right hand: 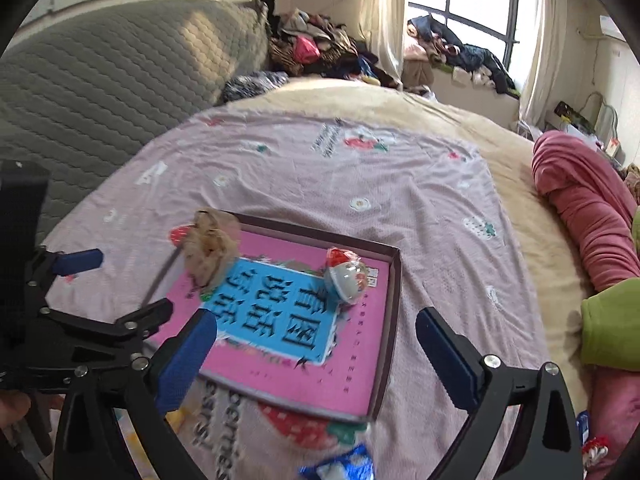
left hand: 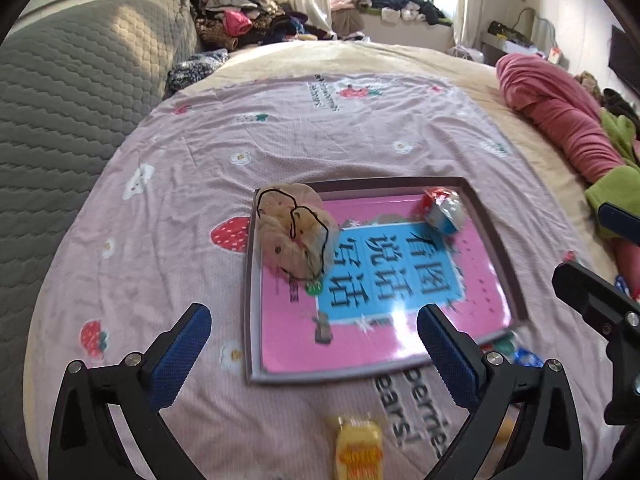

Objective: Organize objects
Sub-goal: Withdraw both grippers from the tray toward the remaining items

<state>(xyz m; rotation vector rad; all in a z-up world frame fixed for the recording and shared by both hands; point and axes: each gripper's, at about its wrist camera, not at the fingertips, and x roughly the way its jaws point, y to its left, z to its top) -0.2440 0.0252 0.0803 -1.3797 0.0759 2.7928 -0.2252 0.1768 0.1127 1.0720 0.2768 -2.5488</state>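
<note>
a shallow grey-rimmed cardboard box tray (left hand: 486, 216) lined with a glossy pink-and-blue picture book cover lies on a pink cotton sheet printed with strawberries and flowers (left hand: 328, 132), spread over a bed. inside the tray, in its far left corner, sits a beige fabric scrunchie looped with thin black elastic (left hand: 294, 232); in the far right corner of the tray rests a clear plastic capsule with a red-and-white foil top (left hand: 444, 210).

the left hand-held gripper (left hand: 314, 340) hangs above the tray's near left edge, its blue-padded jaws spread wide and released, nothing between them but the sheet and tray below. the right hand-held gripper (right hand: 316, 346) hangs over the tray's near side, likewise spread wide and empty, the capsule (right hand: 346, 278) and scrunchie (right hand: 210, 248) lying apart from its pads.

outside the tray (right hand: 394, 320), just beyond its near edge, a yellow packaged snack (left hand: 358, 450) lies on the sheet, blurred. a blue-and-white wrapped sweet (right hand: 340, 466) lies near the tray's near right corner. well beyond the tray's right side a rolled pink blanket (left hand: 560, 116) and a green garment (right hand: 608, 328) lie on the bed; beyond its far side, clothes are heaped by the window (right hand: 468, 24).
</note>
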